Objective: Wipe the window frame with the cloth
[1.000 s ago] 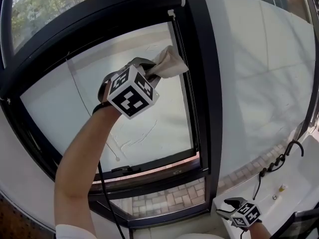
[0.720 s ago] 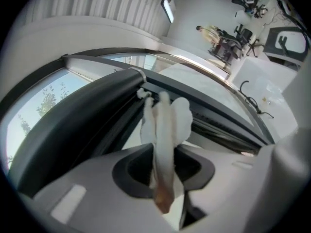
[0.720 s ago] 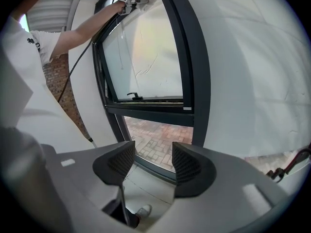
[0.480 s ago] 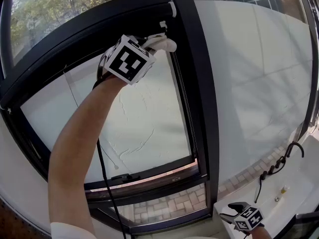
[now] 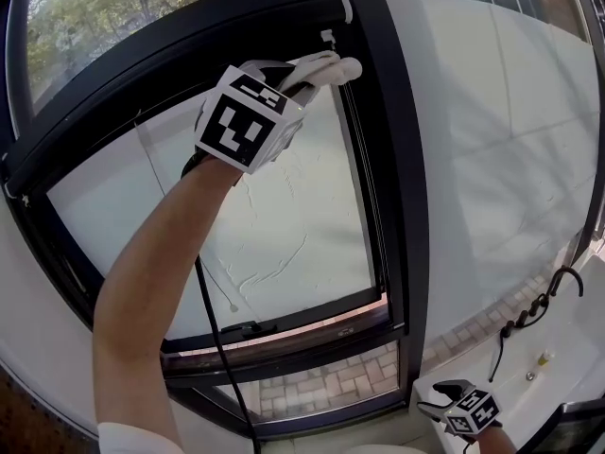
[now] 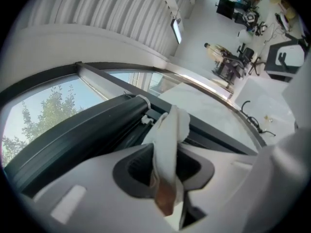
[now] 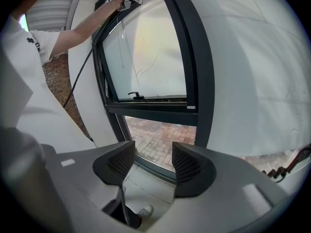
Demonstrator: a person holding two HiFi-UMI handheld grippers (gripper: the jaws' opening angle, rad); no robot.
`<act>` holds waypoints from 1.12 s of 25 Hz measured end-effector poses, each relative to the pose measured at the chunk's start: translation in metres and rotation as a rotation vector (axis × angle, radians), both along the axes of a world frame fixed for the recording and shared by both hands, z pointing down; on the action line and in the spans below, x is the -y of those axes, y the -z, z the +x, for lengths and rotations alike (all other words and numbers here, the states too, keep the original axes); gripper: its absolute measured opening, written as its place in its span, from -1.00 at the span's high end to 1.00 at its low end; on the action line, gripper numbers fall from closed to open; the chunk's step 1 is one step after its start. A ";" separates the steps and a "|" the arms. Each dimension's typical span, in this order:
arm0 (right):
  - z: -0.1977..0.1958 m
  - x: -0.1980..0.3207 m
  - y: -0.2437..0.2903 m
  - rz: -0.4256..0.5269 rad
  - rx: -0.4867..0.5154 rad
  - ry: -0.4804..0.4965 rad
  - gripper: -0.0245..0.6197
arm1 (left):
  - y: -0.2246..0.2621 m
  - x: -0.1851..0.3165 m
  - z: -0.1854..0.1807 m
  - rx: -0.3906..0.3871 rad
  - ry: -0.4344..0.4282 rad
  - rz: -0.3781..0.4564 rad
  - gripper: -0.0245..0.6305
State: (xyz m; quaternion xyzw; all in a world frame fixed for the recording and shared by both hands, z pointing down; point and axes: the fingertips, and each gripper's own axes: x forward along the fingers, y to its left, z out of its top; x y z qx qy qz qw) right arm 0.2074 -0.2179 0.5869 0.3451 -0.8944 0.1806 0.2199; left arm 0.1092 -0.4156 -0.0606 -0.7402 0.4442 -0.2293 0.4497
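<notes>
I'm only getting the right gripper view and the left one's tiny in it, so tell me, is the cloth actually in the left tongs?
Observer: Yes. The left gripper view shows the left tongs shut on the cloth, which sticks out ahead of them.
Operator: Where is its tip?
Observer: In the head view it reaches the frame upright, just under the top corner.
Operator: And where do my right tongs sit?
Observer: The right tongs hang low at the head view's bottom right, off the frame.
</notes>
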 end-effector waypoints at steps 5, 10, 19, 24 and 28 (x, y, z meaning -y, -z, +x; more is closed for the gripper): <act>-0.033 0.000 -0.001 -0.004 -0.010 0.054 0.17 | -0.012 -0.038 -0.007 0.033 -0.075 0.025 0.57; -0.083 -0.002 0.002 -0.007 -0.021 0.154 0.17 | -0.026 -0.066 -0.053 0.139 -0.036 0.055 0.57; -0.197 -0.018 0.001 -0.027 -0.044 0.365 0.17 | -0.042 -0.104 -0.196 0.334 0.160 0.116 0.57; -0.256 -0.036 -0.003 -0.041 -0.049 0.454 0.17 | -0.044 -0.125 -0.280 0.384 0.261 0.126 0.57; -0.287 -0.042 -0.003 -0.040 -0.054 0.472 0.17 | -0.047 -0.134 -0.354 0.430 0.363 0.121 0.57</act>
